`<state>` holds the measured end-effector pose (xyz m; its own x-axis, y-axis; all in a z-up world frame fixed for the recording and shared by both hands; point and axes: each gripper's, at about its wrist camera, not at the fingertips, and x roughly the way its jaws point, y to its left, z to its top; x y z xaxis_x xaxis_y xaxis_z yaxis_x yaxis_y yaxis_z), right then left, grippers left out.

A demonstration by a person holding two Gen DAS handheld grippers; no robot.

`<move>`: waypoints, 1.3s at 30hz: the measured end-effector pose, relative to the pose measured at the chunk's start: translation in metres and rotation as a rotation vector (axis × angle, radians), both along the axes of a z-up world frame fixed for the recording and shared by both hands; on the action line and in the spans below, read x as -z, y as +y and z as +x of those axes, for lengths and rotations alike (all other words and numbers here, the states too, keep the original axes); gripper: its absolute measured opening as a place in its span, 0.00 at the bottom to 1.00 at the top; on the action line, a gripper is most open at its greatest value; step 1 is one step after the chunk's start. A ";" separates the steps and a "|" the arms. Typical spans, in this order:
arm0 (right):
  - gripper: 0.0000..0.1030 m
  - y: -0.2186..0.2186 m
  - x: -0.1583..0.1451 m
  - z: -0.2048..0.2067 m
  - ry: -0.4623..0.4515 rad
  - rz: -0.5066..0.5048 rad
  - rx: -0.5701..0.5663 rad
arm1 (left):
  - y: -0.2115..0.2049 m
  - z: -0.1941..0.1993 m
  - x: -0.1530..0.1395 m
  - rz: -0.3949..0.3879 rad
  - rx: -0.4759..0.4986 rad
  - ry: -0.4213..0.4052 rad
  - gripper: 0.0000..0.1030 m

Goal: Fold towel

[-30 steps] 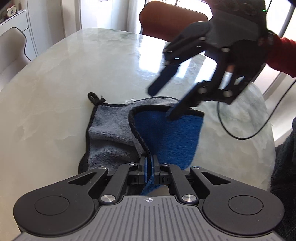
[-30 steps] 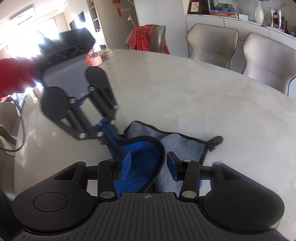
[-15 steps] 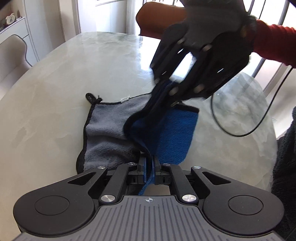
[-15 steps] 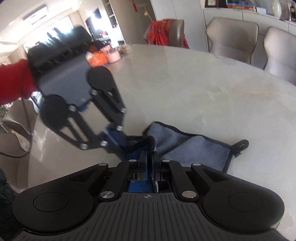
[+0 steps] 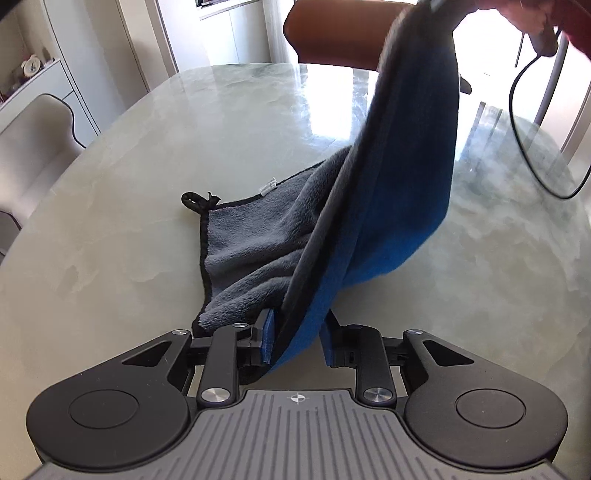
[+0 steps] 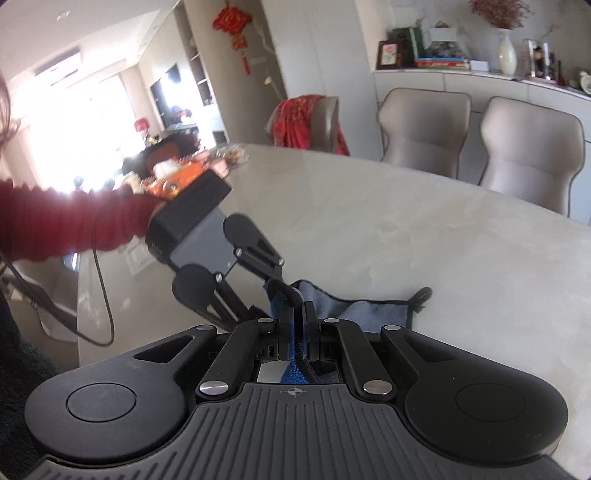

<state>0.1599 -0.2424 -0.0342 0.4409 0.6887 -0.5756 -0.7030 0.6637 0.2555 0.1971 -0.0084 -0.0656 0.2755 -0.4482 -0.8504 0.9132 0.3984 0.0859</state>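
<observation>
The towel is grey on one side and blue on the other, with a black hem and a loop at one corner. Part of it lies on the marble table; the rest is lifted up and to the right. My left gripper stands open, with the towel's edge hanging loose between its fingers. My right gripper is shut on the towel's hem and holds it high. In the right wrist view the left gripper's body sits just left of the towel.
A brown chair stands at the table's far edge, beige chairs at the side. A black cable hangs at the right. A dish of orange items sits far on the table.
My left gripper has opened and let go of the towel's edge. My right gripper, which shut on the hem half a second ago, has lifted it high, raising the blue side.
</observation>
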 end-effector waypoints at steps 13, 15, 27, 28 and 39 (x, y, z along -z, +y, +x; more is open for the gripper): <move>0.05 -0.025 -0.049 0.057 -0.179 0.085 0.128 | 0.012 0.020 -0.093 -0.022 -0.032 -0.153 0.06; 0.05 -0.028 -0.062 0.075 -0.213 0.101 0.137 | 0.014 0.034 -0.117 -0.019 -0.057 -0.214 0.06; 0.05 -0.009 -0.130 0.181 -0.382 0.083 0.163 | 0.003 0.123 -0.230 0.175 -0.181 -0.516 0.06; 0.04 -0.008 -0.135 0.184 -0.399 0.076 0.163 | 0.001 0.128 -0.240 0.179 -0.191 -0.538 0.06; 0.05 -0.013 -0.110 0.127 -0.372 -0.022 0.080 | -0.008 0.074 -0.256 0.186 -0.083 -0.613 0.06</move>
<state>0.2870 -0.2552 0.0760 0.6744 0.6328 -0.3805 -0.6908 0.7227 -0.0224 0.2706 -0.0166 0.1908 0.7637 -0.2643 -0.5890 0.6429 0.3941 0.6568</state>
